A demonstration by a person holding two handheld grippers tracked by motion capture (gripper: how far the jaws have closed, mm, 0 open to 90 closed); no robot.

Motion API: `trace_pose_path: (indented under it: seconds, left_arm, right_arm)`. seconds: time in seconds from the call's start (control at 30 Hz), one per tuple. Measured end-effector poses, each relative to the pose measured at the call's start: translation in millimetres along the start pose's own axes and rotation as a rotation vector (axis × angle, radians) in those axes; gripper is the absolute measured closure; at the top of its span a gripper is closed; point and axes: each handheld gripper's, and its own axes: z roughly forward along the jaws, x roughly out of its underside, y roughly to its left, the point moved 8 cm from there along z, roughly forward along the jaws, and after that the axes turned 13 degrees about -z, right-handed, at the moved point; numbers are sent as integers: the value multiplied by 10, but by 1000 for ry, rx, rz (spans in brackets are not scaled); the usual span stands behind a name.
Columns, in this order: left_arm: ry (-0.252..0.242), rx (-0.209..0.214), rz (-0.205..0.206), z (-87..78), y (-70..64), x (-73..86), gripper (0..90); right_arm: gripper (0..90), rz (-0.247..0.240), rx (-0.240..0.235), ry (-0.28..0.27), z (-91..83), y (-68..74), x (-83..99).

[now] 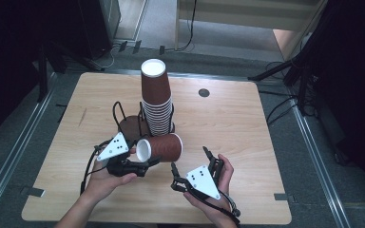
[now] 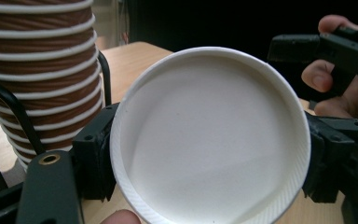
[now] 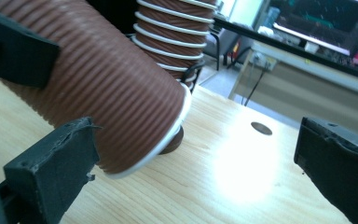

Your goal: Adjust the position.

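Note:
A single brown ribbed paper cup lies on its side just above the table, white base toward my left gripper. That gripper is shut on the cup near its base. In the left gripper view the white base sits between the two jaws. My right gripper stands open just right of the cup's mouth. In the right gripper view the cup reaches over the left jaw, its white rim close to the table. A tall stack of upturned brown cups stands behind it in a black wire holder.
The wooden table has a round dark hole at the back right. Another brown cup lies in the wire holder left of the stack. A hand with the right gripper shows beyond the cup. Cables cross the floor behind.

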Motion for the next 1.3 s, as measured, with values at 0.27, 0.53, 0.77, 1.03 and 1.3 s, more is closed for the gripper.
trace_pose_path:
  seconds: [0.27,0.53,0.77,1.03,1.3]
  left_arm:
    - [-37,2,4,7,-7,-29,229]
    - [-57,4,3,24,-6,-35,228]
    - [-92,1,-3,39,1,-48,228]
    - [-108,12,4,70,-44,-32,229]
    - [-114,33,7,99,-107,-20,229]
  right_arm:
    - [34,315,-71,31,-28,-70,56]
    - [0,614,2,95,-12,-115,114]
    - [0,898,11,100,-27,-108,151]
    - [0,1301,1,86,-38,-10,158]
    - [0,1600,-57,96,-35,93,156]
